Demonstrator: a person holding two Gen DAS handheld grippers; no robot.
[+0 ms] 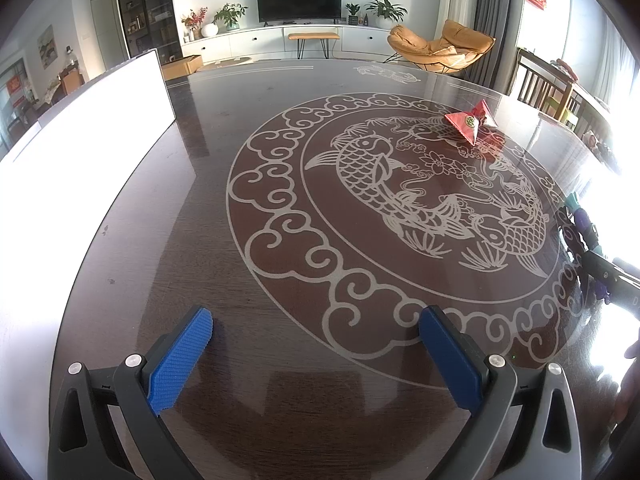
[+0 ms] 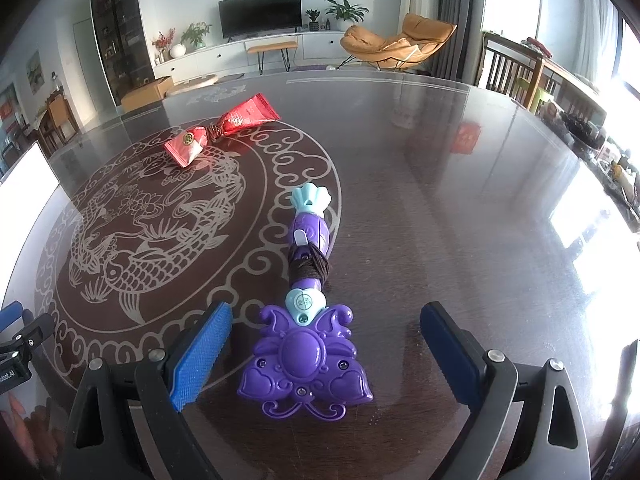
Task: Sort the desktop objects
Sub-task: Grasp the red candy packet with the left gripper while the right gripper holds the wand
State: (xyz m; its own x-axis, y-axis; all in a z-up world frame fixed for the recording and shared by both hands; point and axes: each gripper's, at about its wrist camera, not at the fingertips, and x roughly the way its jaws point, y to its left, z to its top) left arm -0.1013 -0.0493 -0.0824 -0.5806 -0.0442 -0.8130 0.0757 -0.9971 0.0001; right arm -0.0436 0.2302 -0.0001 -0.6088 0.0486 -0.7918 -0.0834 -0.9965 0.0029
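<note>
A purple toy wand (image 2: 306, 344) with a teal tip and a dark cord wound round its handle lies on the dark table. Its flower-shaped head sits between the blue pads of my right gripper (image 2: 326, 326), which is open and not touching it. Two red packets (image 2: 222, 128) tied together lie farther back on the left, and appear again as red packets (image 1: 472, 122) at the right in the left wrist view. My left gripper (image 1: 316, 330) is open over bare table, with nothing between its pads. At that view's right edge I see the right gripper (image 1: 600, 268) and the wand's handle (image 1: 580, 216).
The glossy dark table (image 1: 200, 240) carries a pale fish-and-cloud pattern. A white box (image 1: 80, 140) stands along the left edge and shows in the right wrist view as a white box (image 2: 24, 184). Chairs, a TV cabinet and an orange lounge chair stand beyond the table.
</note>
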